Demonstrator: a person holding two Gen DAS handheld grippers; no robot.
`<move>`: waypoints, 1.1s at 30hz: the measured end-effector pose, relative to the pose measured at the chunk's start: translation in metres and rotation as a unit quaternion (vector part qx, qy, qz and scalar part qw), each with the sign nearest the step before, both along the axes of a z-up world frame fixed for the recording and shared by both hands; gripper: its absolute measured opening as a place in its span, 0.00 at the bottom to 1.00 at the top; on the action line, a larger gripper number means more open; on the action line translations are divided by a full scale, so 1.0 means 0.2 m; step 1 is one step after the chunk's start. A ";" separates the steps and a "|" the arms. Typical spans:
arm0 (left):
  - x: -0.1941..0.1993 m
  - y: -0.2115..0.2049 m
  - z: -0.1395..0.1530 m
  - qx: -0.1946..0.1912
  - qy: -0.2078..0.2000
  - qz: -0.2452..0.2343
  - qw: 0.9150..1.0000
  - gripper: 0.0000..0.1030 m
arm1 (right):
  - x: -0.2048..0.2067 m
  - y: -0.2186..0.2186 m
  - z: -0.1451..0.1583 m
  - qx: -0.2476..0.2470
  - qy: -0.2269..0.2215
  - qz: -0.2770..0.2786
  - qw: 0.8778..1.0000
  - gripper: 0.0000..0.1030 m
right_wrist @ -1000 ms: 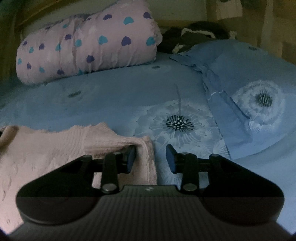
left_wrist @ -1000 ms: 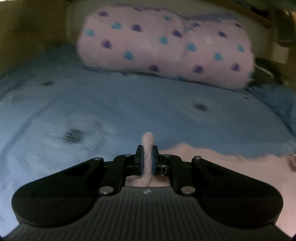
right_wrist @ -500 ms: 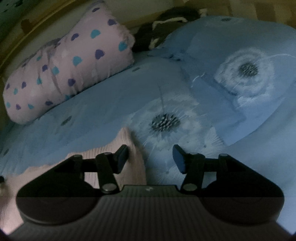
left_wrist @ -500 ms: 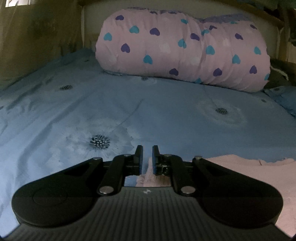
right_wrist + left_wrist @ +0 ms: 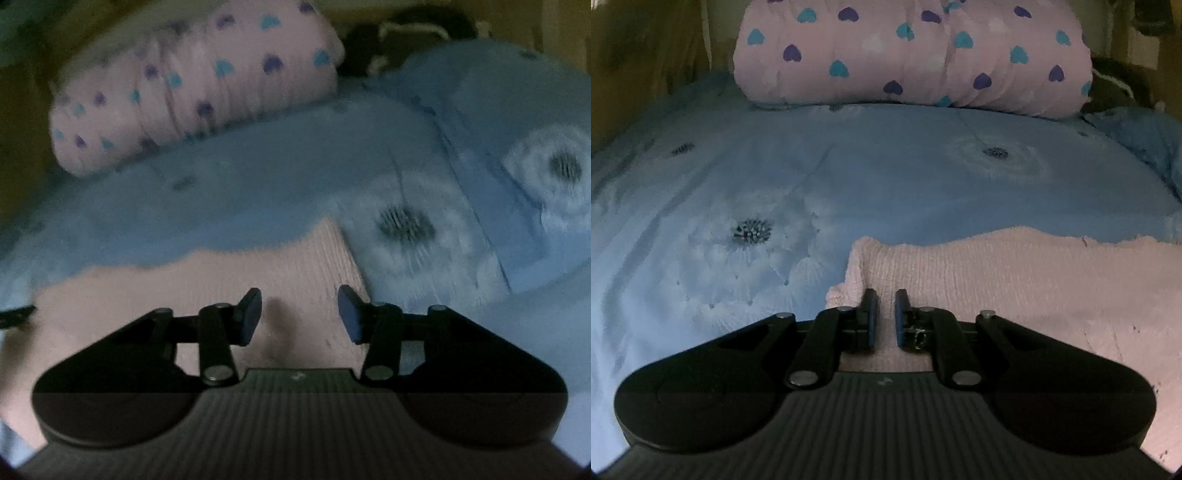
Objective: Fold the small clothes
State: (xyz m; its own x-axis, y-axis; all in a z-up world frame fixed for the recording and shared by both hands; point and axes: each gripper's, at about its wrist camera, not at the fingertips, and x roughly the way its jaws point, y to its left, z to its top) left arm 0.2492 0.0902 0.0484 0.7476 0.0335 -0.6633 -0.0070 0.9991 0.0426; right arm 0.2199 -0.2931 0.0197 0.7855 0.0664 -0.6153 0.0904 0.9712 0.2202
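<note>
A pale pink knit garment [image 5: 1015, 280] lies flat on the blue flowered bed sheet [image 5: 868, 177]. In the left wrist view my left gripper [image 5: 886, 317] sits over the garment's left edge. Its jaws are all but shut, with only a narrow slit between the pads and no cloth pinched. In the right wrist view, which is blurred, my right gripper [image 5: 299, 314] hovers over the garment's right corner [image 5: 325, 266]. Its jaws are closing but still stand wide apart, with the cloth below them and neither pad pressing on it.
A rolled pink quilt with blue and purple hearts [image 5: 912, 55] lies across the head of the bed. A blue pillow with a dandelion print [image 5: 517, 129] sits at the right, with a dark bundle [image 5: 406, 33] behind it. Bare sheet lies between the garment and the quilt.
The left gripper has let go of the pinch of pink cloth that it held up, and the garment now lies flat. The right gripper has shifted left over the garment's corner, its jaws wider apart.
</note>
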 end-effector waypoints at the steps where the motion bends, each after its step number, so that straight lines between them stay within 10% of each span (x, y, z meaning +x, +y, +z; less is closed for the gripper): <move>1: -0.01 -0.01 0.01 0.005 0.001 0.000 1.000 0.14 | 0.00 0.01 -0.03 -0.012 -0.008 -0.001 1.000 0.46; 8: -0.17 -0.01 0.20 0.010 0.000 0.015 1.000 0.65 | -0.05 0.09 0.06 -0.040 -0.016 0.000 0.999 0.49; 20: -0.56 0.03 0.43 0.002 0.009 0.026 1.000 0.80 | -0.39 0.10 0.28 0.030 -0.037 -0.031 0.998 0.55; 33: -0.69 0.01 0.24 0.005 0.024 0.013 1.000 0.87 | -0.76 0.16 0.23 0.085 -0.019 -0.086 0.992 0.62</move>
